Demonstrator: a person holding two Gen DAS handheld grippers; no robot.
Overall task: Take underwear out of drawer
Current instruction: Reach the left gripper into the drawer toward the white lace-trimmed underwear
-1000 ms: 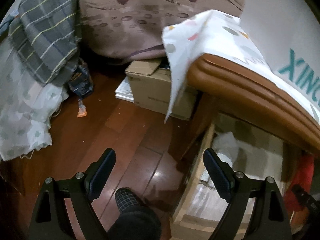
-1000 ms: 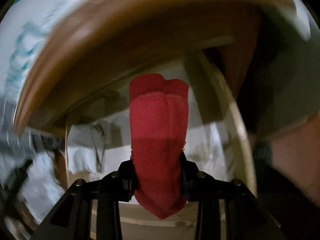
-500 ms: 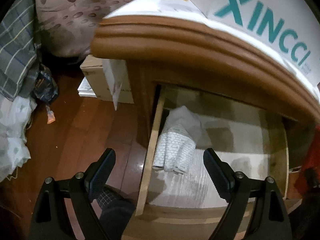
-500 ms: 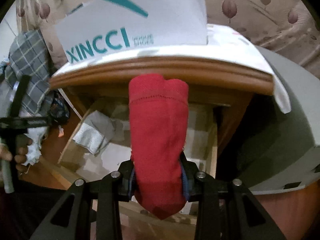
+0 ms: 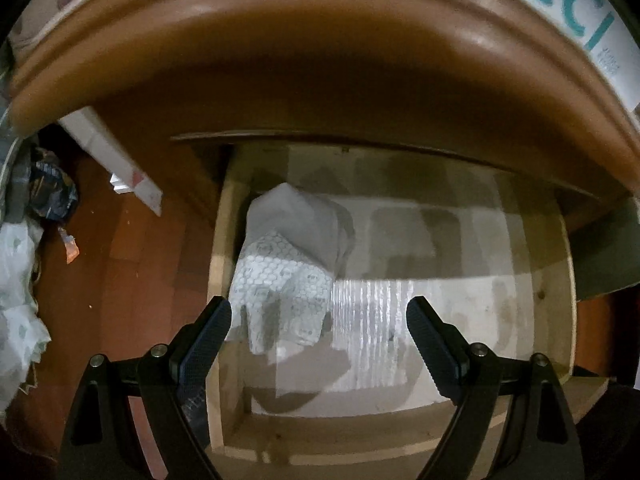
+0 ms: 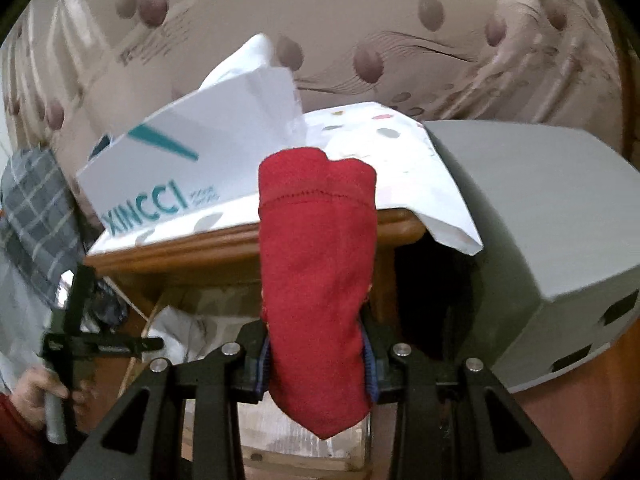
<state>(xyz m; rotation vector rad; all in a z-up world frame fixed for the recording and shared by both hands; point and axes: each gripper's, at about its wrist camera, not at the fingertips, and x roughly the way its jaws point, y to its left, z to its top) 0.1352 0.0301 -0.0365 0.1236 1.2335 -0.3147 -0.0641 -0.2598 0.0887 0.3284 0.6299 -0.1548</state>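
Note:
My right gripper [image 6: 316, 364] is shut on folded red underwear [image 6: 318, 280] and holds it up in front of the nightstand, above the open drawer [image 6: 256, 452]. My left gripper [image 5: 318, 332] is open and empty, hovering over the open wooden drawer [image 5: 218, 280]. A white patterned garment [image 5: 288, 276] lies at the drawer's left side, just ahead of my left finger. The left gripper also shows in the right wrist view [image 6: 80, 340], held by a hand at the left.
The brown nightstand top [image 5: 280, 60] overhangs the drawer. A white XINCCI box [image 6: 172, 160] and a dotted cloth [image 6: 400, 160] lie on it. A grey unit [image 6: 540, 220] stands at the right. Plaid fabric [image 6: 36, 220] hangs at the left above the wood floor [image 5: 132, 260].
My right gripper has lifted the red underwear up out of the drawer to above the nightstand edge. My left gripper has swung right and moved in close over the drawer.

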